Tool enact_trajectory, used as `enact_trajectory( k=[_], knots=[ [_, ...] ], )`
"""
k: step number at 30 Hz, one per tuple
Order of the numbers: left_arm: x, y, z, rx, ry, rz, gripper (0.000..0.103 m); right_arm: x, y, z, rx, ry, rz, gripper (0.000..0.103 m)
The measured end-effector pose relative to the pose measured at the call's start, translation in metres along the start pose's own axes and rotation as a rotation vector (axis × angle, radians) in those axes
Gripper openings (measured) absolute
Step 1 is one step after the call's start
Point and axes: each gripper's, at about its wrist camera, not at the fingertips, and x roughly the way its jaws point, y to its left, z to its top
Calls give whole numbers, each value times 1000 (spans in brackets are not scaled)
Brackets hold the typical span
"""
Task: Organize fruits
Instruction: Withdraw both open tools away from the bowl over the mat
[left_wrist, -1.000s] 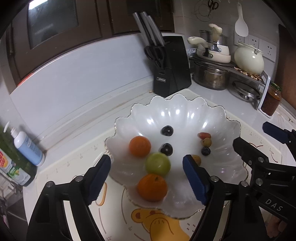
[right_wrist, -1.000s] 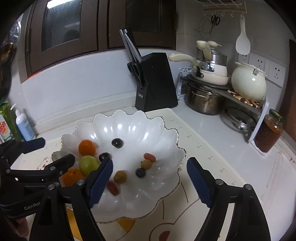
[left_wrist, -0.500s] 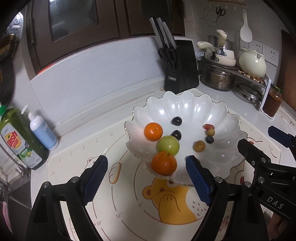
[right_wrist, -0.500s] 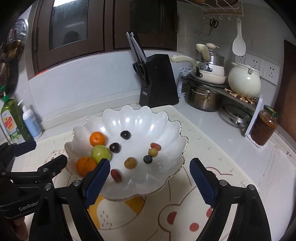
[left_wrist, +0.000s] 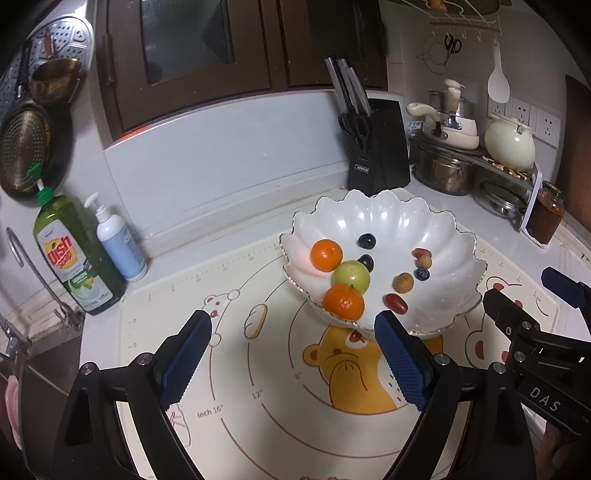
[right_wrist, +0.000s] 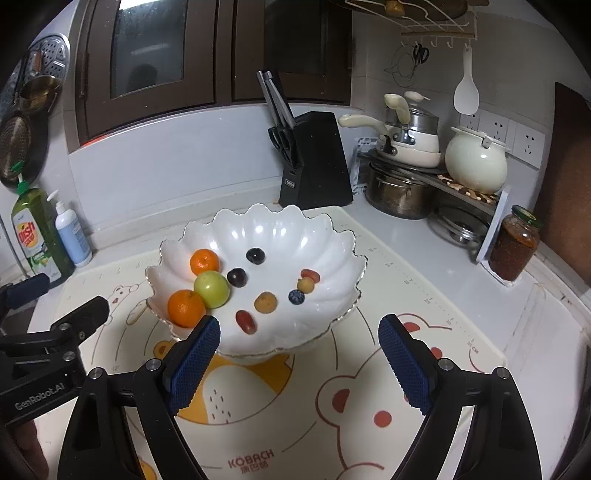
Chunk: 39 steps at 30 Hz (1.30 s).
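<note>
A white scalloped bowl (left_wrist: 436, 221) (right_wrist: 280, 229) stands on a bear-print mat and holds two oranges (left_wrist: 343, 301) (right_wrist: 185, 308), a green apple (left_wrist: 351, 276) (right_wrist: 211, 289), two dark grapes (right_wrist: 255, 255), a blueberry (right_wrist: 296, 297), a red oblong fruit (right_wrist: 245, 321) and other small fruits. My left gripper (left_wrist: 293, 358) hangs over the mat in front of the bowl, its jaws still opening with nothing between them. My right gripper (right_wrist: 299, 358) stands open and empty at the bowl's near rim. Each gripper shows at the edge of the other's view.
A black knife block (right_wrist: 314, 162) stands behind the bowl. Pots, a cream kettle (right_wrist: 474, 162) and a jar (right_wrist: 515, 243) crowd the right rack. A green dish-soap bottle (left_wrist: 70, 254) and a pump bottle (left_wrist: 118, 240) stand at the left by the sink.
Both grippers have drawn back from the bowl, which now looks smaller and farther off. The left jaws have widened. The fruits lie as before.
</note>
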Motion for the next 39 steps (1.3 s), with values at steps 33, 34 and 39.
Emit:
enact_trajectory(
  k=[33, 34, 39],
  knots=[
    [-61, 12, -80, -58, 12, 41, 97, -47, 9, -58, -9, 27, 53, 88],
    [-63, 12, -83, -61, 13, 42, 97, -50, 9, -60, -9, 27, 56, 88],
    [-74, 9, -96, -71, 13, 52, 99, -61, 8, -70, -16, 25, 59, 88]
  ],
)
